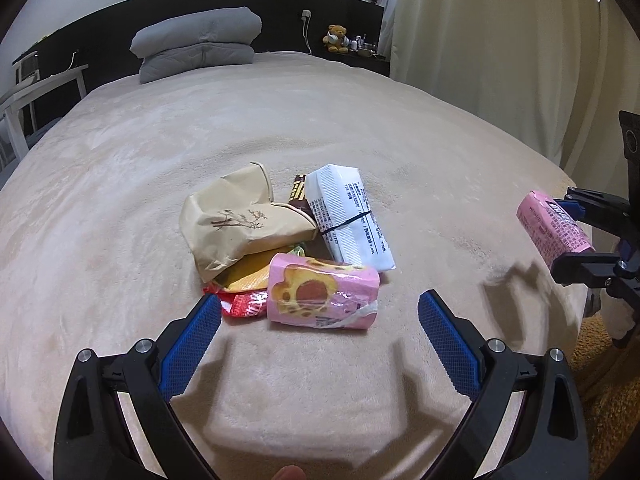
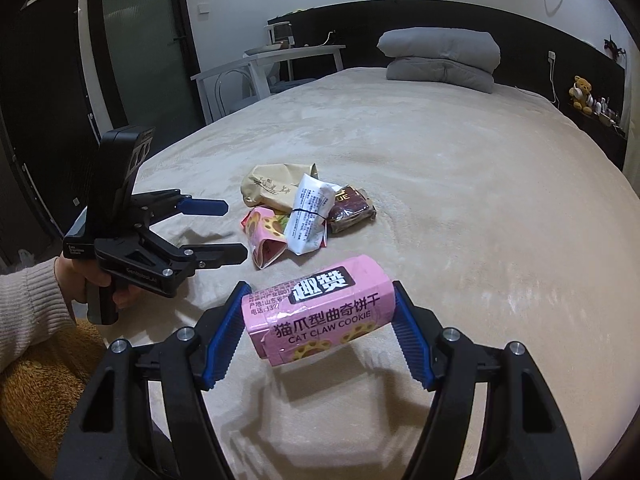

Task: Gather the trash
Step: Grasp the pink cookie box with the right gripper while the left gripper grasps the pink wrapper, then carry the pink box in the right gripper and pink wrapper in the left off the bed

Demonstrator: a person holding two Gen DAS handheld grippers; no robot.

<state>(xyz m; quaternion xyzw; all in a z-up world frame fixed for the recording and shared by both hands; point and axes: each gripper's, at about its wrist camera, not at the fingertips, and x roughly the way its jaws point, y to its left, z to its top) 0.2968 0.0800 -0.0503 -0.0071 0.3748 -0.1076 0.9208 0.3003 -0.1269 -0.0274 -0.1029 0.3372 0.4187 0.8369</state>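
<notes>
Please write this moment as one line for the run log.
task: collect trash | right tongs: shut on pink cookie pack, off the bed | left tongs: open, empty, near wrapper pile

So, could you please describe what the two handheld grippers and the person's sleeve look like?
Both grippers, left and right, have black angular frames with silver screw heads and ridged blue pads on the fingers. The left has a black pistol handle with white lettering on its body. The sleeve is ribbed pale knit.

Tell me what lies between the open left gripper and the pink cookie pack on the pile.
Nothing but bare beige blanket lies between the left gripper and the pink cookie pack, as the left wrist view shows.
</notes>
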